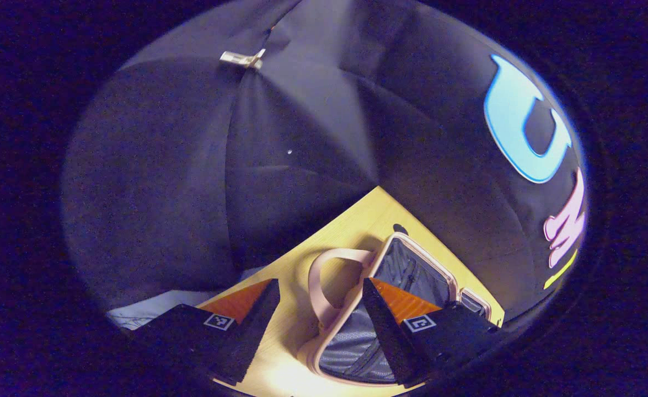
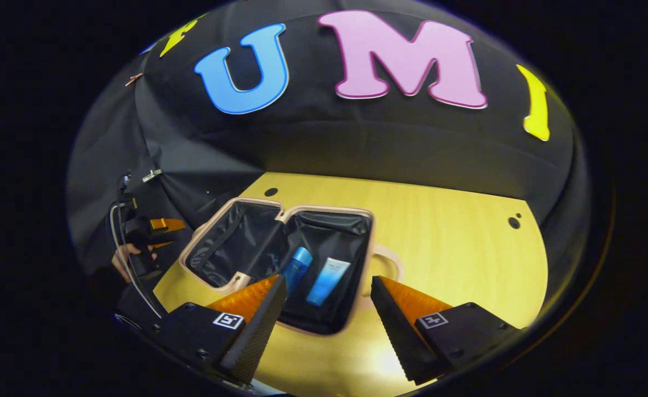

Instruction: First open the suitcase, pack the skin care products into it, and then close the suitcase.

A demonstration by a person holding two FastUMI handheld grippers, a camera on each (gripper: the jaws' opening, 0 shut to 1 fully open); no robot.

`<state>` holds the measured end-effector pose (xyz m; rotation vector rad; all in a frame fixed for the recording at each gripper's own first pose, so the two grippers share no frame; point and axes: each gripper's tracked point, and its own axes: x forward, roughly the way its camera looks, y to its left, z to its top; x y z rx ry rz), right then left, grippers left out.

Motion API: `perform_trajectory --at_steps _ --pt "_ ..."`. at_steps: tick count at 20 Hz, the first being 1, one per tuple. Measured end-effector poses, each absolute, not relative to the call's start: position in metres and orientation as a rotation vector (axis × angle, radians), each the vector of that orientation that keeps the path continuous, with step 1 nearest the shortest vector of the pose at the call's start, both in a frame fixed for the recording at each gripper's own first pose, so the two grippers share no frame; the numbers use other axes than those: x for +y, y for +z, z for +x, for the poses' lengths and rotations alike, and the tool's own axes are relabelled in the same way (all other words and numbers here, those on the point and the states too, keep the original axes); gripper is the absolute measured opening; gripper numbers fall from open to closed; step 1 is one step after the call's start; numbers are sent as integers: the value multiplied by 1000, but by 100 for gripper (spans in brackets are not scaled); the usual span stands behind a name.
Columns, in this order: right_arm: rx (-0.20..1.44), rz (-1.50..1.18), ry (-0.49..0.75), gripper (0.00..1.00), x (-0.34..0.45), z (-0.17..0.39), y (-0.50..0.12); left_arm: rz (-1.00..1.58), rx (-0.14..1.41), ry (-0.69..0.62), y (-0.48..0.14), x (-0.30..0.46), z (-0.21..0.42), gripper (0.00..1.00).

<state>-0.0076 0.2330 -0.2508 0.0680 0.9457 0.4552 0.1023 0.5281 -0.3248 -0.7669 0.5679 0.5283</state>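
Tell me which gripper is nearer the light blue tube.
Right. The right gripper hovers open just before the light blue tube in the suitcase; the left gripper sits beyond the suitcase's other half.

The suitcase [image 2: 279,251] lies open on the tabletop [image 2: 456,248], a bottle [image 2: 297,268] and tube [image 2: 328,281] side by side in its right half. The right hand-held gripper [image 2: 326,320] hangs above, jaws apart.

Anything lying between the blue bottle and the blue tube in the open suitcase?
No. In the right gripper view the blue bottle and the blue tube lie side by side in the suitcase, with only bare dark lining between them.
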Motion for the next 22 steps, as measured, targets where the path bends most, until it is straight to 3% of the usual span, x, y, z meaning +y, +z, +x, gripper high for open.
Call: perform_trajectory --at_steps 2,5,6,7,9,10,11,13,14,17,18,19,22 --pt "967 50 350 98 187 -14 -250 -903 583 533 -347 541 116 94" --pt "987 125 207 98 154 -18 -251 -1090 574 465 -359 546 135 82" --pt "1003 136 182 98 146 -22 -256 -1135 595 451 -368 542 135 74" --pt "1015 127 166 98 139 -25 -259 -1162 614 437 -374 542 136 76" --pt "1003 98 152 98 131 -23 -260 -1183 597 427 -379 541 144 68" --pt "1002 88 153 98 130 -25 -259 -1200 596 403 -376 536 149 45" --pt "1005 87 155 98 132 -27 -259 -1193 620 388 -378 530 150 40" --pt "1005 86 161 98 134 -29 -259 -1118 643 403 -373 534 143 20" --pt "1003 85 162 98 134 -30 -258 -1073 633 392 -367 534 146 16" --pt "980 60 164 98 132 -27 -257 -883 623 401 -334 533 143 8" --pt "968 51 167 98 130 -26 -256 -822 605 400 -313 533 144 12" --pt "958 47 171 98 131 -26 -254 -767 583 396 -288 530 144 6" --pt "931 59 173 98 126 -26 -249 -601 497 359 -208 505 148 6"
